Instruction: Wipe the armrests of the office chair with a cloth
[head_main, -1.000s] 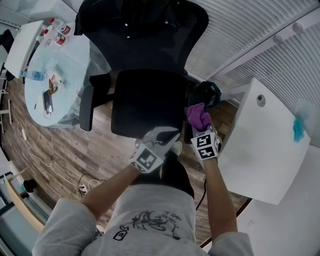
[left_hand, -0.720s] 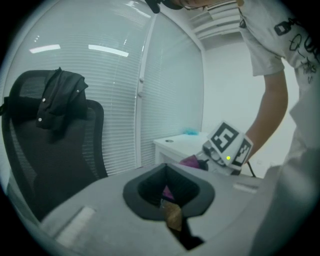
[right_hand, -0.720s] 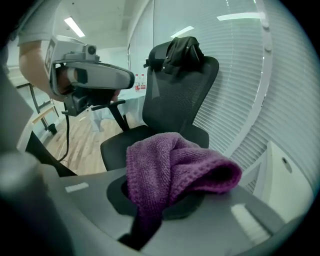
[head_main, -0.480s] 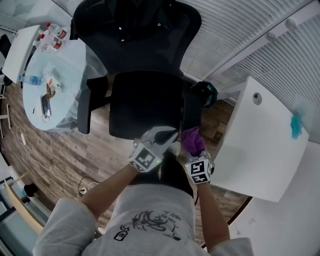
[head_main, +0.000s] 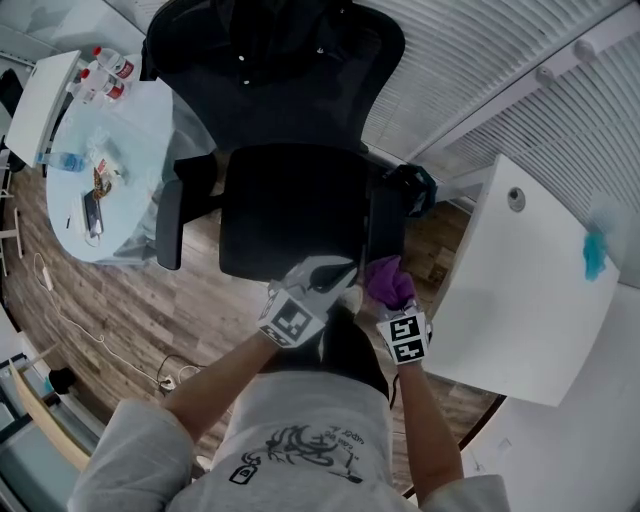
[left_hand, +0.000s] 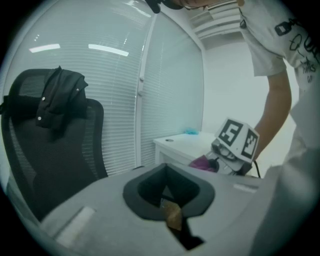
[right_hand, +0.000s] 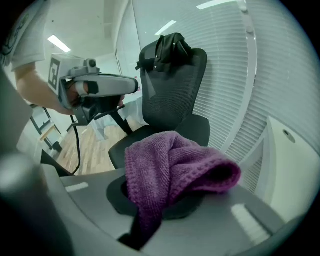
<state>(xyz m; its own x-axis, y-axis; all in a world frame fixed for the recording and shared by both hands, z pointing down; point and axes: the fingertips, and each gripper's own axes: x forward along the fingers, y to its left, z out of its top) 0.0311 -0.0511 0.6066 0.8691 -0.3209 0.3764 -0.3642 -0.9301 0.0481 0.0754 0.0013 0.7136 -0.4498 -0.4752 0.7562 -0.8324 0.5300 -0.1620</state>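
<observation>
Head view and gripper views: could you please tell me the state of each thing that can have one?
cloth, bunched up, clamped in the right gripper.
right gripper, shut on the cloth, by the near end of the chair's armrest.
left gripper, shut, holding nothing.
chair, upright, seat unoccupied.
jacket, draped over the top of the chair's backrest.
</observation>
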